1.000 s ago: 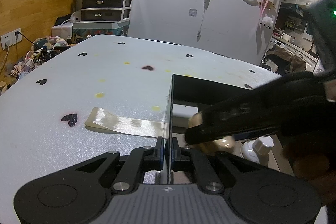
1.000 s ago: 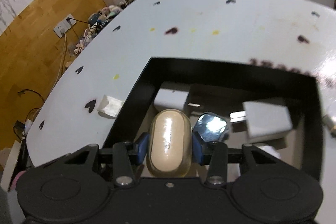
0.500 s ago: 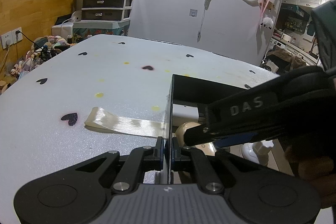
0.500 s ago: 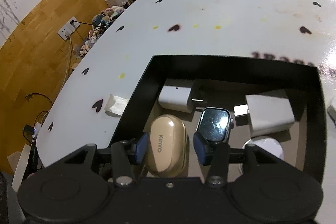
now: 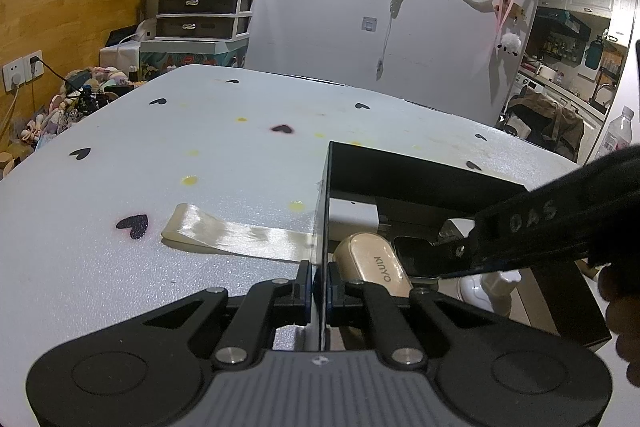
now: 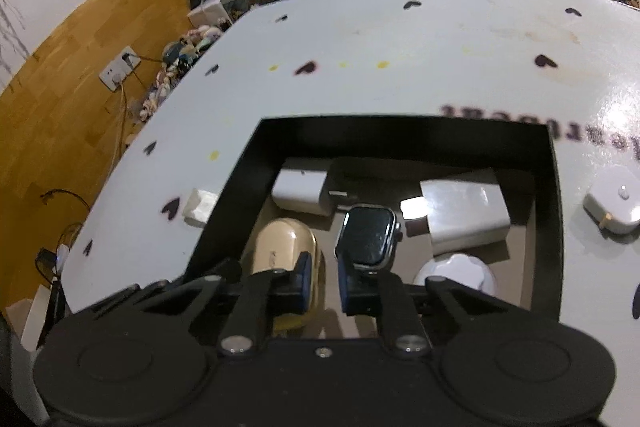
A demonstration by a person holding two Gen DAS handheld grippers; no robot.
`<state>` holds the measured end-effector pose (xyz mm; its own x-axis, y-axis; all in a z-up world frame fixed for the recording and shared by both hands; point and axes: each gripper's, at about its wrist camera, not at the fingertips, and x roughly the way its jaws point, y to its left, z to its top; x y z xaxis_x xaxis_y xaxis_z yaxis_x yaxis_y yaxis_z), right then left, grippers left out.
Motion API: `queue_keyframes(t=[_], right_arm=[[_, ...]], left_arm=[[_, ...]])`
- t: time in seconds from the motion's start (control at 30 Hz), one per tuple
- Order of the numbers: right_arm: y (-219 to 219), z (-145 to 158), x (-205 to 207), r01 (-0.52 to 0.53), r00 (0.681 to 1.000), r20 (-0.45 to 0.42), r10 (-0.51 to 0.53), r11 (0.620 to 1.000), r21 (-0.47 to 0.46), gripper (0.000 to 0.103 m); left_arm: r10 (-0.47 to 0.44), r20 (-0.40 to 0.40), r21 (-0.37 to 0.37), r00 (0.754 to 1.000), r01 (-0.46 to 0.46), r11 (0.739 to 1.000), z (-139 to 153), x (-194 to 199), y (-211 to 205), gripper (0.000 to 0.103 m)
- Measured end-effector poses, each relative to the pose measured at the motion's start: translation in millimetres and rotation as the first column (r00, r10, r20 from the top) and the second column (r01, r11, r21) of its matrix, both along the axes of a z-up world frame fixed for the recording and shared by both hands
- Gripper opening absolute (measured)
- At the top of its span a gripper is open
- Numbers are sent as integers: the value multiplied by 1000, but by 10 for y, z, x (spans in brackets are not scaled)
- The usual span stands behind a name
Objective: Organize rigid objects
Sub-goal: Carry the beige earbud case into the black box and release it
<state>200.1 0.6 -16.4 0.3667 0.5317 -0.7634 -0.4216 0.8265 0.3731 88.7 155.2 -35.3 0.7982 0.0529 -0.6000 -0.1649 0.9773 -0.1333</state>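
The beige earbud case [image 6: 280,247] lies in the black box [image 6: 400,131] beside the smartwatch [image 6: 368,233], with two white chargers [image 6: 464,211] behind; one white gadget [image 6: 614,201] still waits on the table right of the box. The right gripper [image 6: 322,281] has just closed, empty; the left gripper [image 5: 318,285] pinches the box's wall

Left claw clamped tight, right claw drawn in and empty.

The left claw [image 5: 320,285] points downward with its jaws pinched on the thin black box wall [image 5: 323,227]. The right claw [image 6: 323,281] tilts more steeply down; its jaws have just closed further, a narrow gap between the blue pads [image 6: 305,277] (nothing gripped there), and its dark body crosses the left wrist view at right.
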Motion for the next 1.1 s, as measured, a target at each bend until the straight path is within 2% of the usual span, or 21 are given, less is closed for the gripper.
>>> queue_keyframes(t=[0.13, 0.23, 0.4, 0.7, 0.77, 0.9, 1.1], right_arm=[[92, -62, -41, -43, 999, -18, 42, 999, -7, 8], [116, -49, -73, -50, 999, -1, 50, 999, -21, 8], [18, -9, -62, -44, 999, -7, 45, 999, 13, 13], [-219, 179, -295, -63, 992, 113, 62, 998, -2, 30], [-276, 213, -355, -55, 986, 154, 58, 998, -20, 41], [-403, 272, -469, -50, 973, 223, 58, 998, -41, 52], [-584, 305, -587, -34, 962, 269, 45, 998, -46, 68]], left_arm=[[2, 1, 3, 1000, -2, 1000, 1, 0, -2, 6], [3, 0, 8, 1000, -3, 1000, -2, 2, -1, 6], [2, 2, 3, 1000, -2, 1000, -9, 0, -2, 6], [2, 1, 1, 1000, -2, 1000, -14, 4, 3, 6], [3, 1, 1, 1000, -3, 1000, -15, 3, 2, 6], [3, 1, 0, 1000, -3, 1000, -13, 3, 7, 6], [3, 1, 1, 1000, -3, 1000, -13, 3, 6, 6]])
